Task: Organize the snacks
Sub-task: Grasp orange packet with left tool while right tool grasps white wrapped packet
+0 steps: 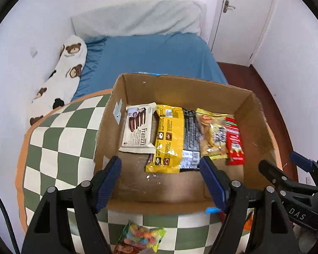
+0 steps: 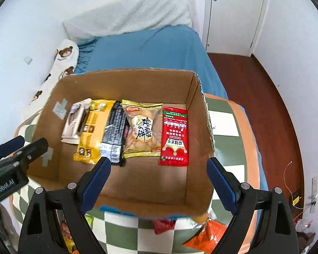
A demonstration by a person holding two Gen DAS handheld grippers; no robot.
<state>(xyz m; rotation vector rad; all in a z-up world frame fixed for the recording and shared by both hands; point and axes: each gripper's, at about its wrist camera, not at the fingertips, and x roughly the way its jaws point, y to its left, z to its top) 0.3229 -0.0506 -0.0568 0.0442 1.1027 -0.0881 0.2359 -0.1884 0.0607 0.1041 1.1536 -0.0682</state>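
Note:
An open cardboard box [image 1: 254,114] [image 2: 199,110] stands on a green-and-white checkered cushion [image 1: 59,139] [image 2: 226,122]. Inside lie several snack packs in a row: a white Franzzi pack [image 1: 137,129] [image 2: 75,122], a yellow pack [image 1: 169,137] [image 2: 93,129], a black pack [image 1: 190,135] [image 2: 114,131], a pale yellow biscuit bag [image 1: 214,135] [image 2: 143,129] and a red pack [image 1: 234,141] [image 2: 175,136]. My left gripper [image 1: 161,182] is open and empty over the box's near side. My right gripper [image 2: 159,182] is open and empty over the near side too.
A colourful candy bag [image 1: 142,235] lies on the cushion in front of the box. Orange and red packs [image 2: 207,232] lie below the box's near edge. Behind are a blue bed [image 1: 150,55], a bear-print pillow [image 1: 61,78], white walls and a door [image 1: 243,17].

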